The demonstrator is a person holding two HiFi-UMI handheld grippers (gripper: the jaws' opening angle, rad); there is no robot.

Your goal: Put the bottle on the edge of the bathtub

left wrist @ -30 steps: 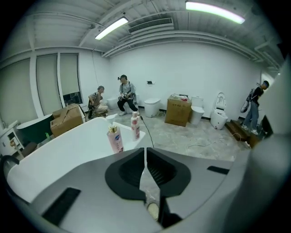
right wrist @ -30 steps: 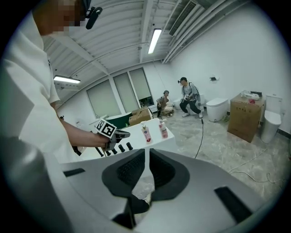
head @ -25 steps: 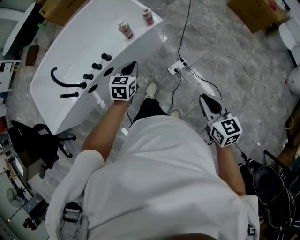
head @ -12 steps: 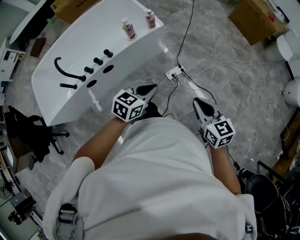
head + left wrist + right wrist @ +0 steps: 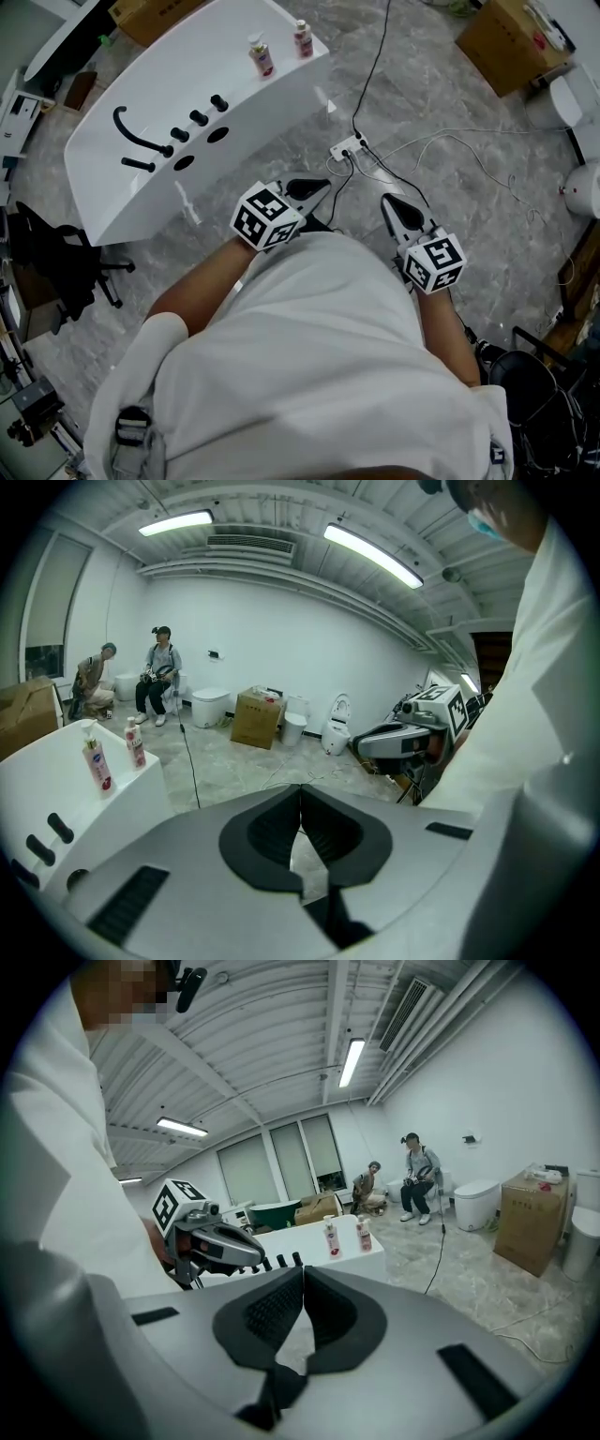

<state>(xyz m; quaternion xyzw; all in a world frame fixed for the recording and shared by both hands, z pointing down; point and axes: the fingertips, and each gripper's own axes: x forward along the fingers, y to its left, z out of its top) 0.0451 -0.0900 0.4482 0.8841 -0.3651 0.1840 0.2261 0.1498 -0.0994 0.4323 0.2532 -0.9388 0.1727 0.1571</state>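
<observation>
Two small bottles with pink labels, one (image 5: 262, 56) with a pump and one (image 5: 302, 37) capped, stand upright on the rim of the white bathtub (image 5: 141, 103). They also show as bottles (image 5: 97, 766) (image 5: 136, 742) in the left gripper view and as bottles (image 5: 331, 1238) (image 5: 362, 1234) in the right gripper view. My left gripper (image 5: 324, 186) is shut and empty, held close to the person's body and well clear of the tub. My right gripper (image 5: 385, 201) is beside it, also shut with nothing in it.
Black faucet (image 5: 139, 141) and knobs (image 5: 200, 117) sit on the tub deck. A power strip (image 5: 349, 143) with trailing cables lies on the grey floor ahead. A cardboard box (image 5: 511, 42) and toilets (image 5: 574, 94) stand at right, a black chair (image 5: 61, 267) at left. Two people (image 5: 157, 672) sit far back.
My left gripper has pulled away from the tub's edge toward the person's body and swung to point right. My right gripper has shifted slightly left. Both bottles stay put.
</observation>
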